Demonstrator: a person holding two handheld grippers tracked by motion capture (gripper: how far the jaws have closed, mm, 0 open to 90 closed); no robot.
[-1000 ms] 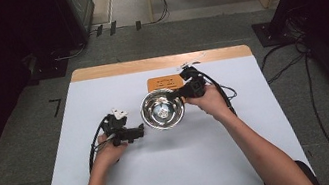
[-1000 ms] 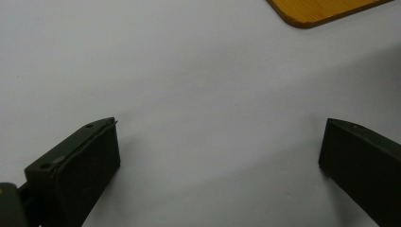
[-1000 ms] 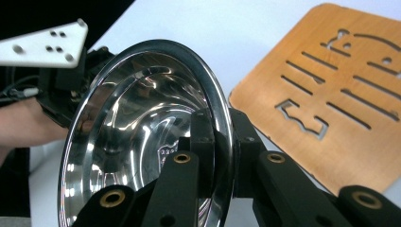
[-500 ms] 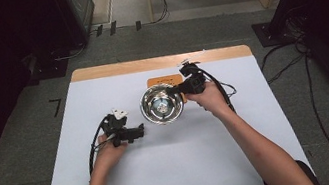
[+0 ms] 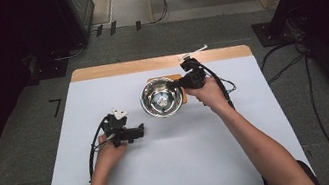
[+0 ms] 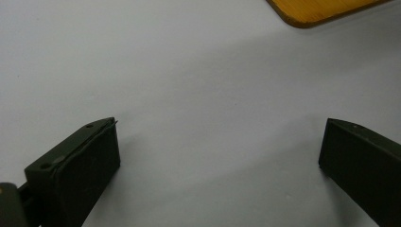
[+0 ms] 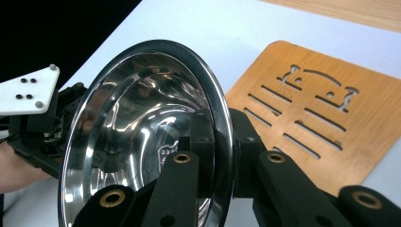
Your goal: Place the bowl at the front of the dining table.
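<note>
Holding the steel bowl (image 5: 162,98) by its right rim, my right gripper (image 5: 175,84) had its fingers clamped; my left gripper (image 6: 217,156) rested wide open, empty, on the table (image 5: 188,154).

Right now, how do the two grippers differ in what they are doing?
The right gripper is shut on the rim of the steel bowl, one jaw inside and one outside; the left gripper stands open with nothing between its jaws. The right gripper holds the bowl tilted over the wooden board, while the left gripper sits low over the bare white table. Both are black, each in a hand.
</note>
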